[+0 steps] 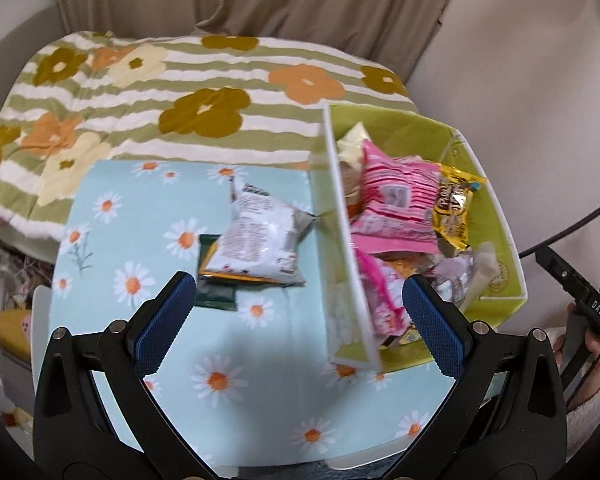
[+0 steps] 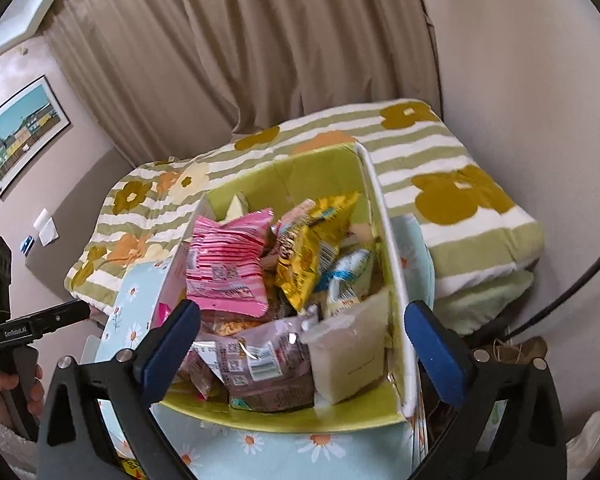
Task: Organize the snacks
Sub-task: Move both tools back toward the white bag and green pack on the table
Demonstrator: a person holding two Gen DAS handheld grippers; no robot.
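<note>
Snack packets are what I am sorting: most already sit heaped in the lime-green open box with white rims, which stands on the daisy-printed pale blue bench cover at its right side. Two are left outside it — a white crinkly foil packet with printed text lying on top of a flat dark green packet, both just beside the box's left wall.

My left gripper hangs above the bench with its jaws spread wide and nothing between them, the white packet just ahead. My right gripper is also wide and empty, poised over the near end of the box, above a mauve plastic packet and a pale cream pouch; a pink striped packet and a gold foil packet lie farther in.

As I judge it, the step is picking up the white packet with the left. I should come down across its puffy middle, not a slippery corner, and close gently — enough to lift it free of the green one without dragging that along, then clear the box wall before letting go.
</note>
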